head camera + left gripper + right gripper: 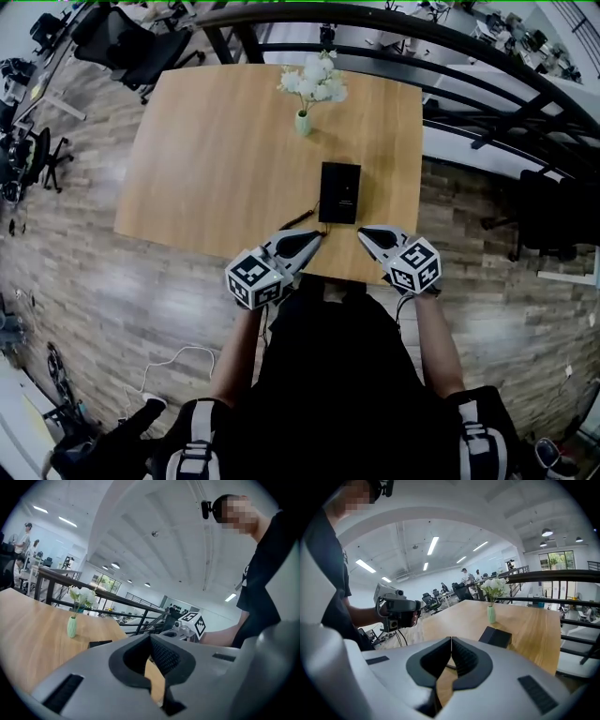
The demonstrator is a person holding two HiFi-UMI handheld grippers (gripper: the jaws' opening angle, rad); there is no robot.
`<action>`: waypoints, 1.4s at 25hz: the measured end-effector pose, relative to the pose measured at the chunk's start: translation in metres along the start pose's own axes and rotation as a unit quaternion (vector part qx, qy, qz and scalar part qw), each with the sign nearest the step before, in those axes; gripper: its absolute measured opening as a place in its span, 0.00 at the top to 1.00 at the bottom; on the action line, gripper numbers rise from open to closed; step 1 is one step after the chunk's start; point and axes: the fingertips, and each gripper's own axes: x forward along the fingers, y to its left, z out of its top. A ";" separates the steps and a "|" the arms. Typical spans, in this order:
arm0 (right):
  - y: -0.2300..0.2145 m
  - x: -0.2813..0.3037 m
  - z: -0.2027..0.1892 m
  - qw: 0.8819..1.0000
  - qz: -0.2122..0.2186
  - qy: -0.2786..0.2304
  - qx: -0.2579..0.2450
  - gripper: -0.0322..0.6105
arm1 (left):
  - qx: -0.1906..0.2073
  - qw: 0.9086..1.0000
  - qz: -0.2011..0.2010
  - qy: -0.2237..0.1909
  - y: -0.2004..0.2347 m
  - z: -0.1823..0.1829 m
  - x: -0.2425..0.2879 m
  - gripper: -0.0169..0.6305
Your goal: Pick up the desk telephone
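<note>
Telephone [339, 192] lies flat on the counter [216, 159]; my left gripper [315, 238] and right gripper [366, 232] are closed, empty. Unless I open them, they'll just shove it away.

Overhead and low views, common table [206, 159]

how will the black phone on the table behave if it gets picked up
The desk telephone looks like a flat, rigid box lying low on the table, so it probably won't tip or roll. Its smooth-looking casing may be slippery. The thin cord by its near corner could tug when lifted.
</note>
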 end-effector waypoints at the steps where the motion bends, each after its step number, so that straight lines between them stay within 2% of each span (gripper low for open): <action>1: -0.001 0.004 0.000 1.000 -0.006 0.001 0.003 0.91 | 0.001 1.000 -0.009 0.005 0.003 -0.001 0.001 0.94; 11: -0.019 0.028 0.001 0.997 -0.069 -0.010 0.040 0.91 | 0.016 0.996 -0.079 0.033 0.047 0.002 0.010 0.94; 18: -0.028 0.032 -0.013 0.994 -0.095 -0.001 0.061 0.91 | 0.019 0.993 -0.100 0.063 0.070 -0.006 0.027 0.94; 24: -0.048 0.033 -0.018 0.993 -0.095 0.010 0.070 0.91 | -0.001 0.994 -0.088 0.066 0.088 -0.012 0.038 0.94; 35: -0.083 0.052 -0.031 0.995 -0.051 0.049 0.074 0.91 | -0.054 0.994 -0.039 0.082 0.121 -0.034 0.069 0.94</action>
